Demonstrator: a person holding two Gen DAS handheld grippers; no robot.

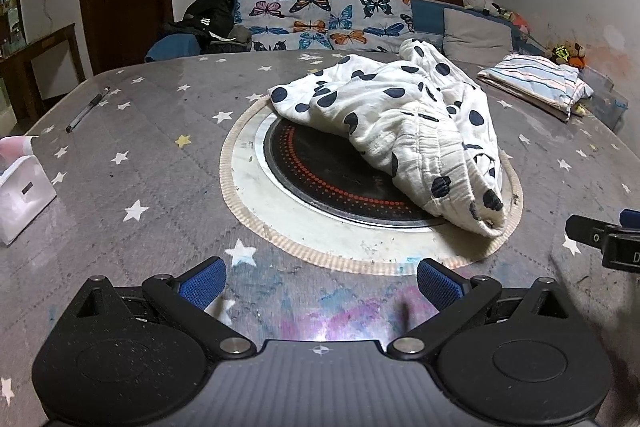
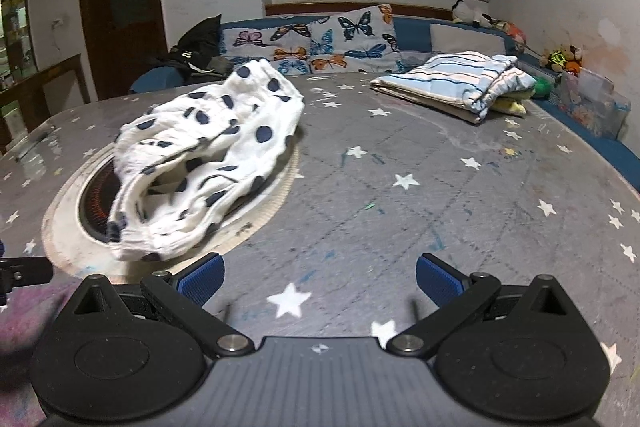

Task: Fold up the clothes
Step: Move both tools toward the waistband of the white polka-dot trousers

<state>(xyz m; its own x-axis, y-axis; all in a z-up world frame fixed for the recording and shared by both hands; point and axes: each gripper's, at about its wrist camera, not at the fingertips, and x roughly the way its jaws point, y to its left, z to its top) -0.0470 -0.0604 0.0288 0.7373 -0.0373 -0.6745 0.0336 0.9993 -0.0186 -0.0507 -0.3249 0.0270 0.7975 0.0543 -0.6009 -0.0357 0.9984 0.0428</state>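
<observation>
- The left gripper (image 1: pixel 320 285) hovers over the star-print table cover (image 1: pixel 152 163), blue pads (image 1: pixel 202 283) spread wide, holding nothing.
- The right gripper (image 2: pixel 320 283) is equally wide apart and empty.
- The polka-dot garment (image 1: pixel 404 131) lies crumpled over the round heater plate (image 1: pixel 320 171) mid-table.
- Striped folded cloth (image 2: pixel 460 83) sits well apart.

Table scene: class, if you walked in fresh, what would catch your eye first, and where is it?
First, the crumpled white polka-dot garment, heaped over the round black burner at the table's centre. Next, the folded striped cloth at the far right of the star-patterned tablecloth. Both grippers, left and right, hover open and empty near the front edge.
</observation>
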